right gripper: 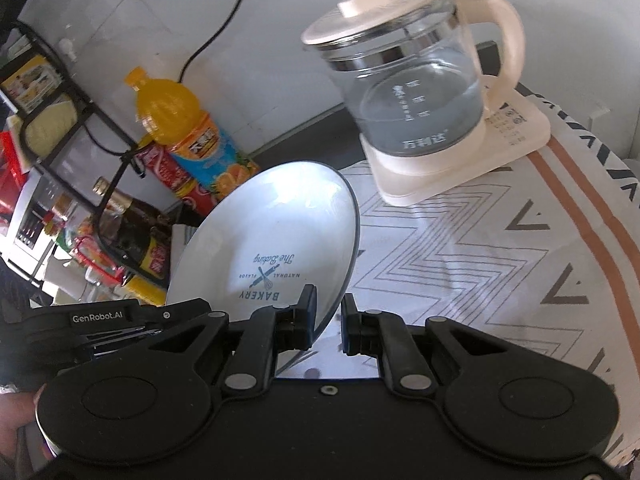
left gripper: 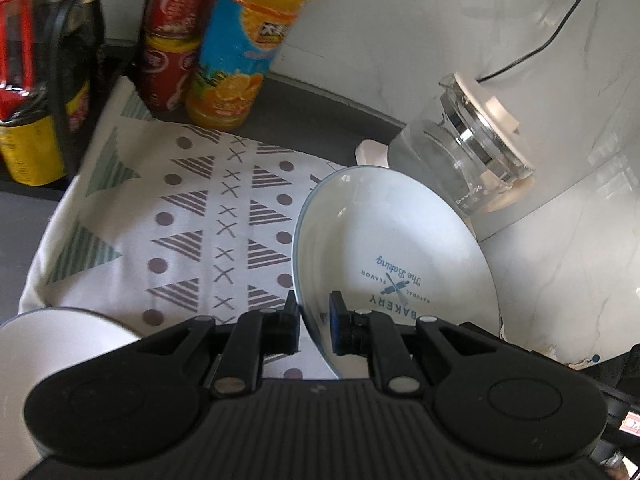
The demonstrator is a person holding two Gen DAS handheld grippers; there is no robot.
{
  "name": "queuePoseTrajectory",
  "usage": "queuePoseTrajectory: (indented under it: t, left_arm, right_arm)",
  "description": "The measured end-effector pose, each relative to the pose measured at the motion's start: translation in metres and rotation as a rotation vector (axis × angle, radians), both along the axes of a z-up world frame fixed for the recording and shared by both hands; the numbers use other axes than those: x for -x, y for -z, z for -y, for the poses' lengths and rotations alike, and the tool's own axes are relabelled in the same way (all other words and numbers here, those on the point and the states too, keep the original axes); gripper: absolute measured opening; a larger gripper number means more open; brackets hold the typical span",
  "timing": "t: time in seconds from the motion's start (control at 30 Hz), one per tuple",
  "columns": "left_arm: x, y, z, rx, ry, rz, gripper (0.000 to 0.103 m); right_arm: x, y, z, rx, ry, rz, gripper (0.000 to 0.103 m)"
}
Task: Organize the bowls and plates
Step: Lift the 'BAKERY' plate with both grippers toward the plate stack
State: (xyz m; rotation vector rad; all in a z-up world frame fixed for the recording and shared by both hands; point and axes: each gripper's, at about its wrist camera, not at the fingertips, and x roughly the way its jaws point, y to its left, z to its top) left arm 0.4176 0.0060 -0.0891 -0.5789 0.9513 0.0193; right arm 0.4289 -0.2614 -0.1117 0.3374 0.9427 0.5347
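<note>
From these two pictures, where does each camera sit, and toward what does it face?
Left wrist: on the left gripper, facing the plate it grips by the rim, with the bottles behind; its fingers show.
Right wrist: on the right gripper, facing the plate and kettle; its fingers and the left gripper show.
Shared: plate, kettle, orange bottle.

Glossy, seemingly ceramic plate (left gripper: pixel 384 240) — matt printed cloth (left gripper: pixel 208 216), clear glass kettle (right gripper: pixel 408 92).

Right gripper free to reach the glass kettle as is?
Probably not. The right gripper is shut on the rim of the Bakery plate, as is the left gripper. The kettle stands beyond, unobstructed.
</note>
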Motion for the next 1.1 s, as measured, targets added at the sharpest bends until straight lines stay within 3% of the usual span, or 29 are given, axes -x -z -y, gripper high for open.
queuePoseTrajectory:
  t: [0.73, 1.1]
  left_arm:
    - [0.087, -0.008, -0.058, 0.013, -0.107, 0.021, 0.012]
    - [0.131, 0.004, -0.084, 0.036, -0.177, 0.009, 0.012]
  right_arm:
    - [0.065, -0.007, -0.059, 0.019, -0.099, 0.018, 0.012]
    - [0.095, 0.003, -0.088, 0.09, -0.186, 0.008, 0.012]
